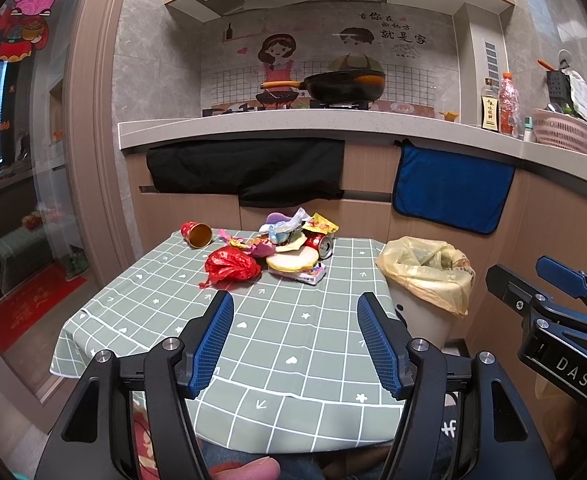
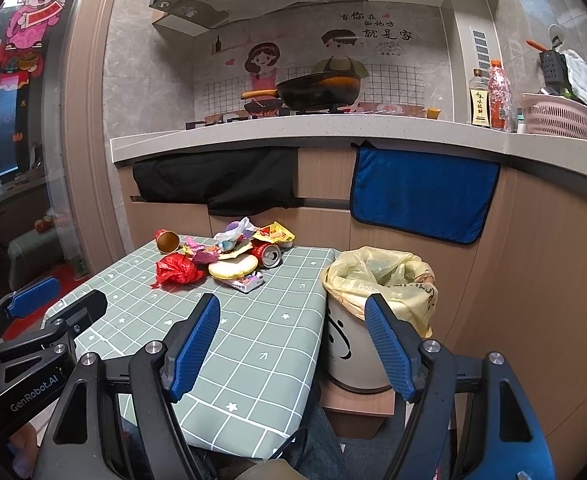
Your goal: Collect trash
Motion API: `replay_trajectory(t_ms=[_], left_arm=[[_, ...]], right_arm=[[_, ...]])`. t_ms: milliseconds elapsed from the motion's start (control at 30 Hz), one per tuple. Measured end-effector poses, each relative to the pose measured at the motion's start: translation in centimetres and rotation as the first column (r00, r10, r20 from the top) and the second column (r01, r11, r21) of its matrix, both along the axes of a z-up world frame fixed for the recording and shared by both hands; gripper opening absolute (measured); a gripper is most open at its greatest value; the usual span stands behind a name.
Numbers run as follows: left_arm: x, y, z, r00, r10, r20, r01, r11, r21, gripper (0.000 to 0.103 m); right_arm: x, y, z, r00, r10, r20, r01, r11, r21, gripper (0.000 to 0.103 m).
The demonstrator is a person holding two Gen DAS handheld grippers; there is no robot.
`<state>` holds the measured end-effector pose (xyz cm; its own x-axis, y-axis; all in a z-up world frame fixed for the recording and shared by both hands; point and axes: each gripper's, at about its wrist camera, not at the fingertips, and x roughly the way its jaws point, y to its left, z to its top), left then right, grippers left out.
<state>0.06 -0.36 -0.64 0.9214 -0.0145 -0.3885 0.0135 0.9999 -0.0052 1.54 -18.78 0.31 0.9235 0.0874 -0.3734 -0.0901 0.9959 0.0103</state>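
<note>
A pile of trash lies at the far end of the green checked table (image 1: 277, 344): a crumpled red bag (image 1: 231, 266), a red paper cup (image 1: 196, 234) on its side, a soda can (image 1: 320, 243), a yellow round pad (image 1: 292, 259) and wrappers (image 1: 289, 226). A bin lined with a yellow bag (image 1: 429, 276) stands right of the table. My left gripper (image 1: 295, 340) is open and empty above the table's near half. My right gripper (image 2: 291, 346) is open and empty near the table's right edge, by the bin (image 2: 377, 280). The pile shows in the right wrist view too (image 2: 229, 258).
A kitchen counter (image 1: 293, 124) runs behind the table with a black pan (image 1: 345, 86), bottles (image 1: 499, 104) and a pink basket (image 1: 561, 130). A black cloth (image 1: 249, 172) and a blue towel (image 1: 451, 190) hang on the cabinets. A glass door (image 1: 17, 160) is at the left.
</note>
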Motion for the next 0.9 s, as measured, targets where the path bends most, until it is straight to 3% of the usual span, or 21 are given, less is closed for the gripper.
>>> replay_trajectory(t_ms=[900], left_arm=[[0.03,0.1,-0.01,1.0,0.001,0.001,-0.001,1.0,-0.002,0.065]], right_arm=[[-0.05,0.02,-0.2,1.0,0.003,-0.004,-0.003,1.0,0.008,0.073]])
